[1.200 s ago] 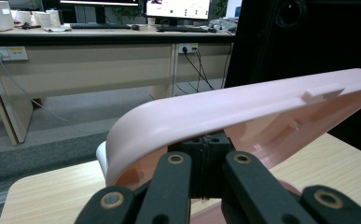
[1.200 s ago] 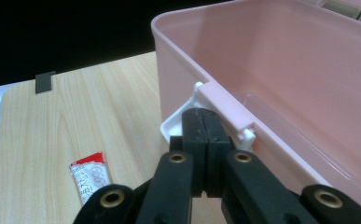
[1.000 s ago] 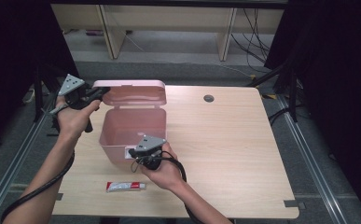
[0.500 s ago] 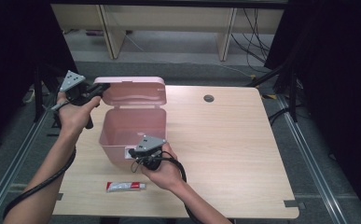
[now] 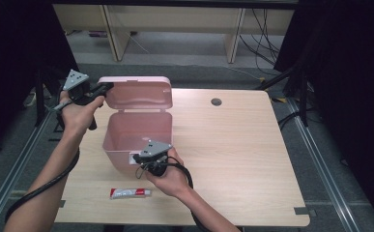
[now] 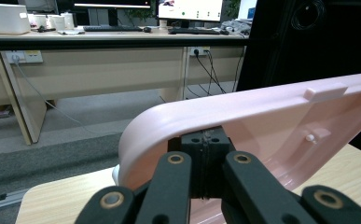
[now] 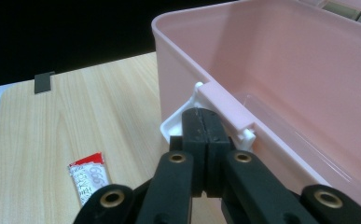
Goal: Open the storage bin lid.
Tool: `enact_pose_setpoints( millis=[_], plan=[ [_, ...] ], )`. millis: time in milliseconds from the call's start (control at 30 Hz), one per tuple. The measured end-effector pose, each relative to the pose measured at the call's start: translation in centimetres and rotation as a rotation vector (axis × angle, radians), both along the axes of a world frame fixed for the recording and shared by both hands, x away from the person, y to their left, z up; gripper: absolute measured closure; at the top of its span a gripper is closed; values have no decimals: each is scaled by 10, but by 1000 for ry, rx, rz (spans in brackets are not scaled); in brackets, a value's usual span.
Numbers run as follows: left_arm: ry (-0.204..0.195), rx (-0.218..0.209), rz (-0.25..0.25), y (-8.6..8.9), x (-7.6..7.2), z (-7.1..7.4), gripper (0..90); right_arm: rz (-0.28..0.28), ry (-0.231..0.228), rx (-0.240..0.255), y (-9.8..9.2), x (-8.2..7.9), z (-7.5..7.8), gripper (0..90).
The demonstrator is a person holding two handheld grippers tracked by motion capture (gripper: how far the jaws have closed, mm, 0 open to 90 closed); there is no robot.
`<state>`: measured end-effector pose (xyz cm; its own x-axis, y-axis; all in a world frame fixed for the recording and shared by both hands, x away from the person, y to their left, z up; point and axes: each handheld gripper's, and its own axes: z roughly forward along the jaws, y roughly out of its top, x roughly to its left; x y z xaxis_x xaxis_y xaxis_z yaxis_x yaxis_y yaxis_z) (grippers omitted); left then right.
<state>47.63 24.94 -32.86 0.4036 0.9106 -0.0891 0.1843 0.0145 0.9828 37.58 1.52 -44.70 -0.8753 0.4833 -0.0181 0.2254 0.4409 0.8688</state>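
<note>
On the near-left part of the wooden table (image 5: 233, 145) sits a pink box (image 5: 136, 133) with its lid (image 5: 136, 92) swung up and back — that is what I am working on. From the high view I see the whole layout: my left gripper (image 5: 102, 89) at the lid's left corner, my right gripper (image 5: 137, 157) at the box's front wall, and a small red-and-white tube (image 5: 130, 193) lying flat on the table just in front of the box, apart from it. A round grommet hole (image 5: 216, 102) shows farther back on the tabletop.

The left gripper view gives what the high view cannot: the jaws are pressed together with no gap between the pads, their tips right against the rounded corner of the lid (image 6: 243, 116). Whether they pinch its edge I cannot tell. The lid is smooth, glossy plastic with a small raised tab on its rim; behind it stands a desk with monitors.

The right gripper view shows my right gripper (image 7: 201, 126) clenched too, pads meeting, tips tucked up against the white latch (image 7: 180, 122) under the box's front rim (image 7: 225, 107). The box's inside is bare, smooth pink plastic with soft rounded corners. The tube (image 7: 90, 178) lies down-left of the jaws — crinkled end, printed label.
</note>
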Motion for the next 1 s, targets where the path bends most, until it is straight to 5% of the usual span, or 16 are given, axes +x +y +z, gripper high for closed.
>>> enact_pose_setpoints(
  millis=[400, 600, 700, 1000],
  plan=[
    [12, -1, 18, -1, 11, 3, 899, 2, -34, 4, 0, 1, -1, 900],
    [13, -6, 27, -1, 16, 4, 899, -6, -14, 11, 1, 0, -1, 900],
    [14, -13, 32, 0, 18, 3, 899, 6, -44, 2, 0, 2, -1, 900],
    [17, -11, 46, -1, 26, 3, 899, -5, -13, 12, 0, 0, -1, 900]
  ],
)
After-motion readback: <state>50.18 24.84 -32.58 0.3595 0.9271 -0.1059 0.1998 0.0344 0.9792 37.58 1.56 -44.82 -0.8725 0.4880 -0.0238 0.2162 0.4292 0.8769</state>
